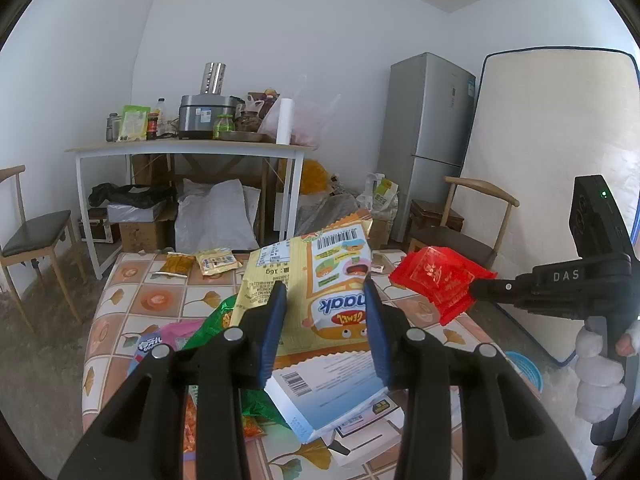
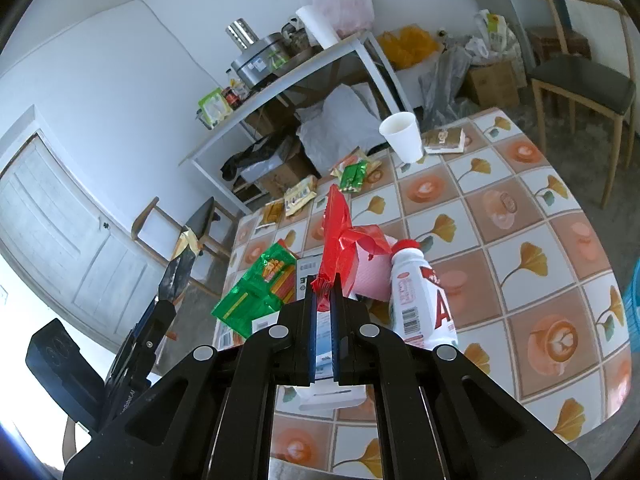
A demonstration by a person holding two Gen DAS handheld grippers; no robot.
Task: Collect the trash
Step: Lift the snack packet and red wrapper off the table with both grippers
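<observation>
My left gripper [image 1: 326, 284] holds a large yellow snack wrapper [image 1: 316, 272] upright above the table, its blue pads [image 1: 276, 320] set partly apart with the wrapper between them. From the right wrist view this wrapper [image 2: 188, 240] shows edge-on at the left gripper's [image 2: 170, 300] tips. My right gripper [image 2: 324, 284] is shut on a crumpled red wrapper [image 2: 336, 232]. In the left wrist view that red wrapper [image 1: 436, 280] hangs from the right gripper [image 1: 474, 286] over the table's right side.
On the tile-patterned tablecloth [image 2: 520, 220] lie a white bottle with a red cap [image 2: 416, 300], a green wrapper [image 2: 256, 292], a pink packet [image 2: 372, 276], a paper cup [image 2: 402, 136] and small packets [image 1: 216, 262]. A blue-white box [image 1: 332, 388] lies below the left gripper. A blue basket [image 1: 524, 368] stands on the floor.
</observation>
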